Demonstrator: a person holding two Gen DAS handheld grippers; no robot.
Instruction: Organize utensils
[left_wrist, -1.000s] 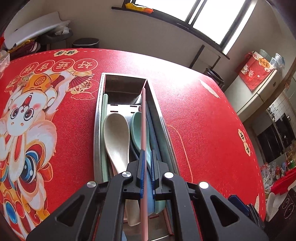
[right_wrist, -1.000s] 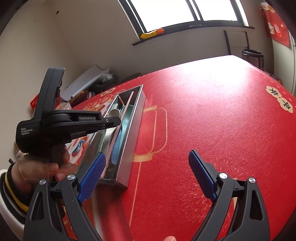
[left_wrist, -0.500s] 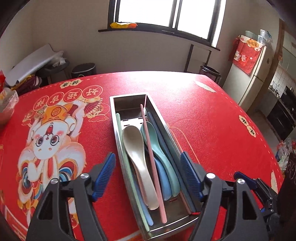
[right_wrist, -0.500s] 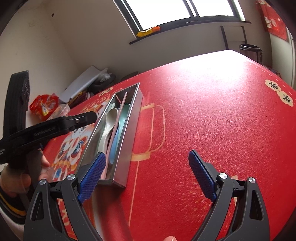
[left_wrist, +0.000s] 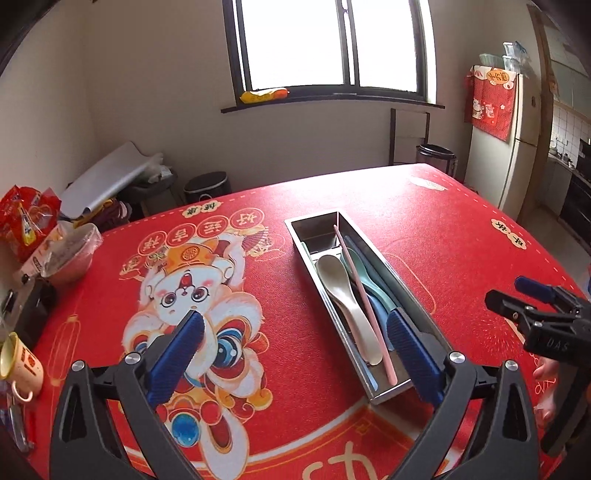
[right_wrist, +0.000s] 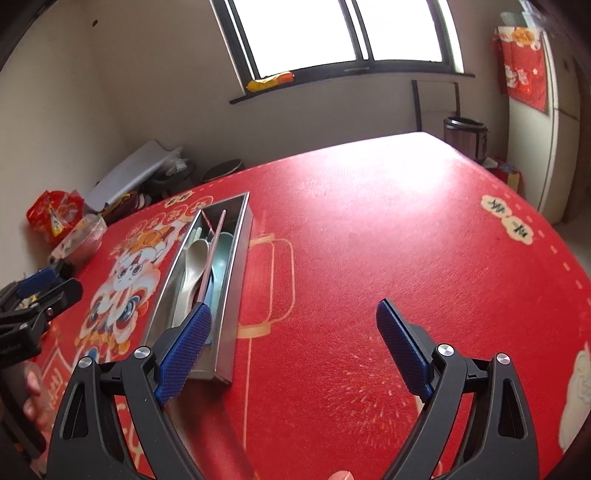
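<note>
A steel tray (left_wrist: 327, 306) lies lengthwise on the red tablecloth (left_wrist: 295, 258). Inside it are a cream spoon (left_wrist: 334, 275), a green spoon (left_wrist: 367, 275), a blue spoon (left_wrist: 380, 314) and a pink chopstick (left_wrist: 364, 302) resting across them. My left gripper (left_wrist: 293, 325) hovers above and left of the tray's near end; its jaws are opening wide with nothing between them. In the right wrist view the tray (right_wrist: 236, 266) sits to the left, and my right gripper (right_wrist: 293, 314) stands open over bare cloth beside it, holding nothing.
A red snack bag (left_wrist: 26, 218), a covered bowl (left_wrist: 70, 251) and a mug (left_wrist: 18, 362) crowd the table's left edge. Bins (left_wrist: 207, 184) and a fridge (left_wrist: 517, 147) stand beyond the table. A hand holds the right gripper's body (left_wrist: 535, 314) at right.
My left gripper let go of the pink chopstick, which now lies in the tray, then opened wide and pulled back, up and to the left. The right gripper rose slightly.
</note>
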